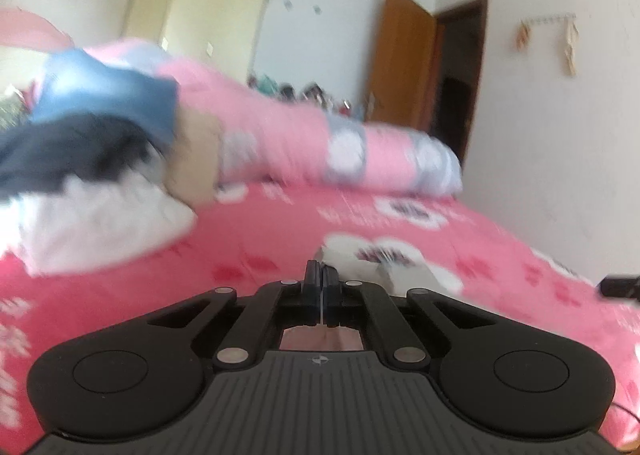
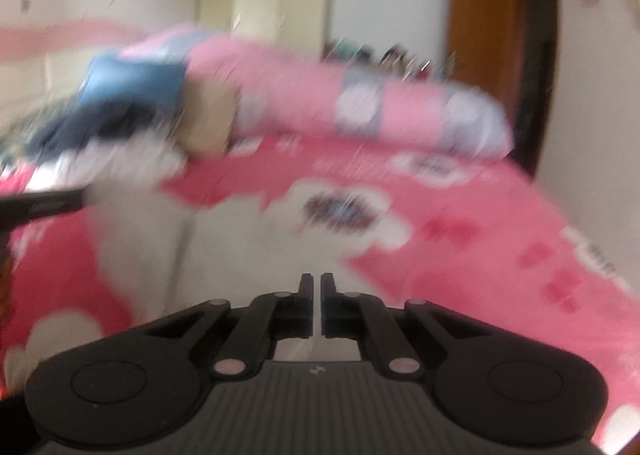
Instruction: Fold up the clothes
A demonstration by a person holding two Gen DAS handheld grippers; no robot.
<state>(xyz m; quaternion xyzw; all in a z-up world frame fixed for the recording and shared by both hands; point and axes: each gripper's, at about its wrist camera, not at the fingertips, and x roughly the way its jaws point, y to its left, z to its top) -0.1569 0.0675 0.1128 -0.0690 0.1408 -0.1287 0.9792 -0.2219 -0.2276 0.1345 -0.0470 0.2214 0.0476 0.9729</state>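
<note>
White cloth garment (image 2: pixel 240 255), blurred, spread flat on the pink bed sheet with white flower prints (image 2: pixel 480 255), directly under and ahead of the right gripper (image 2: pixel 316 295). Fingers of that claw parted by a narrow slit, white showing through; grasping or released, cannot tell. Left gripper (image 1: pixel 322 287) clenched, pads pressed together with only a hairline pale sliver between them; cloth or not, too thin to say. A pale grey-white patch just beyond its tips to the right, either garment or print.

Ahead and to the left of both claws, a loose pile of clothes (image 1: pixel 92 143) on the sheet: blue on top, dark navy below, white at the bottom, something beige beside. Behind the pile, stretching rightward, a rolled pink quilt with pale patches (image 1: pixel 320 143). Farther off, against the white wall, a cream wardrobe (image 1: pixel 200 15), doors closed, contents hidden, and to the right an open brown wooden door (image 1: pixel 404 55).
</note>
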